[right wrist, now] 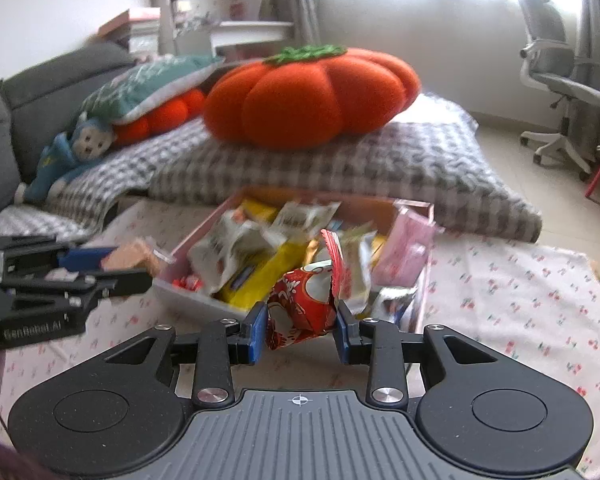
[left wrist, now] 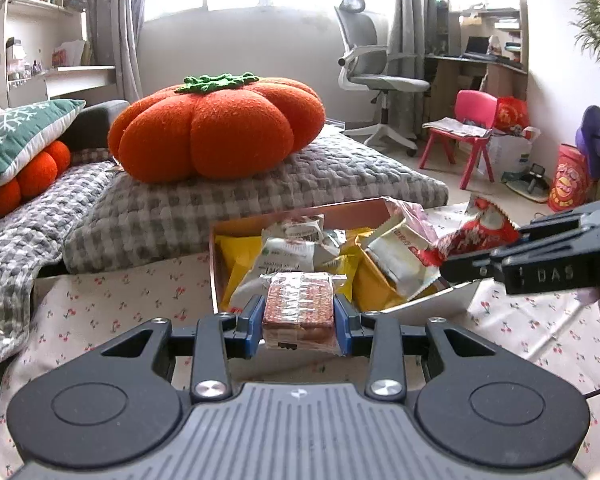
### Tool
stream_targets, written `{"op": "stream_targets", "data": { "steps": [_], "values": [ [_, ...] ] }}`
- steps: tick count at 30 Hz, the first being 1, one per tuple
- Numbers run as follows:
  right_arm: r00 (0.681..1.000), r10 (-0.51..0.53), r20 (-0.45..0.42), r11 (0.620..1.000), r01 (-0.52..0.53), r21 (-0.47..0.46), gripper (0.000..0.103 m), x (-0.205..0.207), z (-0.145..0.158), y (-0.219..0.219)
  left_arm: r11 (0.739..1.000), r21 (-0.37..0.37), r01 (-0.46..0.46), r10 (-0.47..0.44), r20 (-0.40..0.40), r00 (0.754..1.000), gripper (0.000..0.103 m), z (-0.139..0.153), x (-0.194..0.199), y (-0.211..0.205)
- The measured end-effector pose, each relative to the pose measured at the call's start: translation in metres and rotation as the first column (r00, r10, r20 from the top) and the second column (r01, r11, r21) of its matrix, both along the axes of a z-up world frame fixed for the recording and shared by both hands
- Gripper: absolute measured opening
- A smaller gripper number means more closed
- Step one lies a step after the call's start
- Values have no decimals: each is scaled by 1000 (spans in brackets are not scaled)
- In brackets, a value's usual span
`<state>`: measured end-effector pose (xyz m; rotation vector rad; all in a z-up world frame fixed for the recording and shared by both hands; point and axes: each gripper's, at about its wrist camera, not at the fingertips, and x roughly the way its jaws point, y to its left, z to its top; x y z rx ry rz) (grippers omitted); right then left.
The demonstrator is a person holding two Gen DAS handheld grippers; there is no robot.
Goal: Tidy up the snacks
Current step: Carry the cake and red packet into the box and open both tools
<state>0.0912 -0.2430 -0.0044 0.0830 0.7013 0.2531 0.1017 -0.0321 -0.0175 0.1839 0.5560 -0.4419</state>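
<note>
My left gripper (left wrist: 299,322) is shut on a clear-wrapped brown cracker pack (left wrist: 299,312), held just in front of an open snack box (left wrist: 216,256) full of several packets. It also shows in the right wrist view (right wrist: 128,260) at the left, beside the box (right wrist: 188,294). My right gripper (right wrist: 300,330) is shut on a red and white snack bag (right wrist: 300,304), held at the box's near edge. The right gripper's fingers (left wrist: 472,266) and red bag (left wrist: 480,232) show at the right of the left wrist view.
The box sits on a white cherry-print cloth (left wrist: 120,304). Behind it lie a grey checked cushion (left wrist: 220,188) with an orange pumpkin pillow (left wrist: 216,132). A grey office chair (left wrist: 368,68) and a pink child's chair (left wrist: 468,120) stand at the back right.
</note>
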Motion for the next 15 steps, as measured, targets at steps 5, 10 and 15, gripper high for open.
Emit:
{"op": "stream_targets", "data": {
  "steps": [5, 10, 15],
  "values": [
    [999, -52, 2, 998, 52, 36, 32, 23, 6, -18, 999, -3, -36, 36, -11, 999, 33, 4, 19, -14],
    [997, -73, -15, 995, 74, 62, 32, 52, 5, -30, 1000, 7, -27, 27, -6, 1000, 33, 5, 38, -34],
    [996, -84, -32, 990, 87, 113, 32, 76, -1, -35, 1000, 13, -8, 8, -8, 1000, 33, -1, 55, -56]
  ]
}}
